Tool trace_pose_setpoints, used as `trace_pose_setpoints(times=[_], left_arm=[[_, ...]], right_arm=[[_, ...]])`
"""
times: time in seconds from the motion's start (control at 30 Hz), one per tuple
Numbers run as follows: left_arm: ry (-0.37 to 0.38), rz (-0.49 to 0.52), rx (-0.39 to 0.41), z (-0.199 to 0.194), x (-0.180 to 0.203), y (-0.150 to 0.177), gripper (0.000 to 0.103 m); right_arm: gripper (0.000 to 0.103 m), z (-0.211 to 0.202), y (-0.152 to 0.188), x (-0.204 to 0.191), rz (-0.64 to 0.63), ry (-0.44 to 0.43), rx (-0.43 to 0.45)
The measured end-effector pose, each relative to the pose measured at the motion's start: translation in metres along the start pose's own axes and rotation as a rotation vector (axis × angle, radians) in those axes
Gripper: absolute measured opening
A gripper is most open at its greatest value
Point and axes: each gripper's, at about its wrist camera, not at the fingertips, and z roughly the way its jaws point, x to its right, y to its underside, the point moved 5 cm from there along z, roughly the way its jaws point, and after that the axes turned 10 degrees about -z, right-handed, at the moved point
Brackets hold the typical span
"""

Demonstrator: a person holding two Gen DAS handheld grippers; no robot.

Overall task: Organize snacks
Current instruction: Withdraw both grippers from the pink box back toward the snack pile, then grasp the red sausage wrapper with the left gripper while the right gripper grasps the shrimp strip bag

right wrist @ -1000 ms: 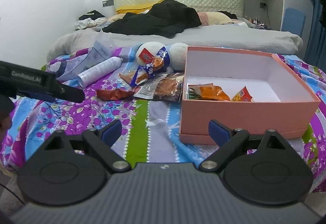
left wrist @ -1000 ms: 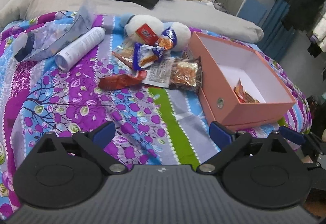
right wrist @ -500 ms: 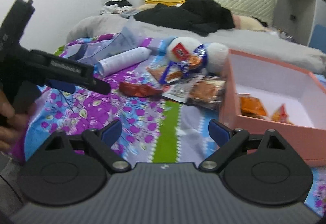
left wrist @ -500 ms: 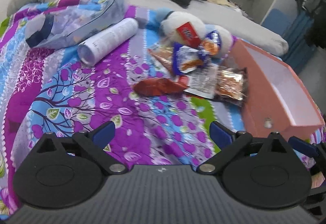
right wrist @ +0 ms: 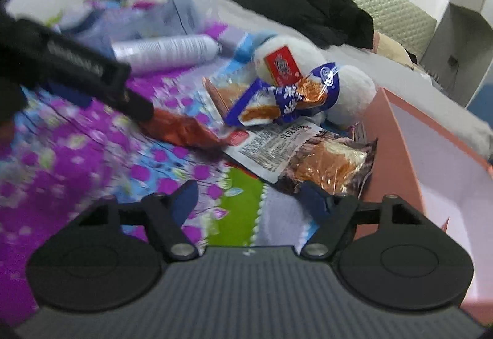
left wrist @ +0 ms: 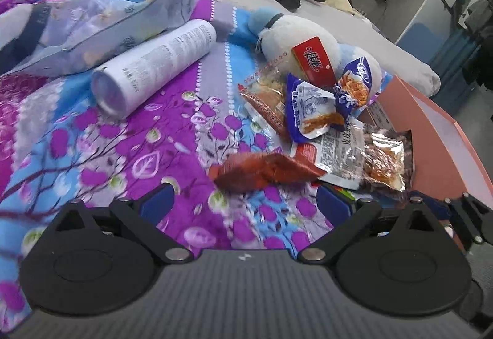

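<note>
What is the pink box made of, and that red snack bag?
The pink box looks like matte cardboard: stiff, flat walls, white inside. The red snack bag seems shiny plastic or foil film: it is crinkled and glints. The blur leaves that open.

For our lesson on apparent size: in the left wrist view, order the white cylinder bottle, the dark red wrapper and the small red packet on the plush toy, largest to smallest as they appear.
1. white cylinder bottle
2. dark red wrapper
3. small red packet
The wrapper lies nearest the camera, which inflates it.
</note>
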Motion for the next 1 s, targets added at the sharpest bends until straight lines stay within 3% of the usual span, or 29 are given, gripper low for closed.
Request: trace_pose_setpoints(times=[0.13,0.27,0.4,0.6,0.73,0.83,0.87,1.0], left_arm=[[0.013,0.022,-0.010,0.022,0.001,-0.006,0.099],[0.030,0.085,-0.008,0.037,0.004,-0.008,0.089],[0.033,0.104,-0.023,0.049,0.003,-0.009,0.083],[0.034,0.129,-0.022,0.055,0.003,-0.012,0.066],[0.021,0.122,-0.009,0.056,0.002,-0.011,0.052],[0.030,0.093,-0.008,0.053,-0.001,-0.011,0.049],[0.027,0.085,-0.006,0.052,-0.002,-0.011,0.046],[0.025,0.048,0.001,0.043,-0.003,-0.009,0.040]], right_arm=[[0.075,0.033,0.000,0.002,-0.134,0.065,-0.067],[0.075,0.061,0.009,0.003,-0.347,0.169,-0.151],[0.075,0.067,0.015,-0.003,-0.475,0.218,-0.165],[0.075,0.075,0.011,-0.002,-0.498,0.257,-0.153],[0.059,0.084,0.006,0.000,-0.466,0.224,-0.158],[0.045,0.086,0.005,-0.006,-0.487,0.215,-0.152],[0.036,0.085,0.005,-0.008,-0.501,0.219,-0.148],[0.026,0.075,0.001,-0.011,-0.512,0.194,-0.113]])
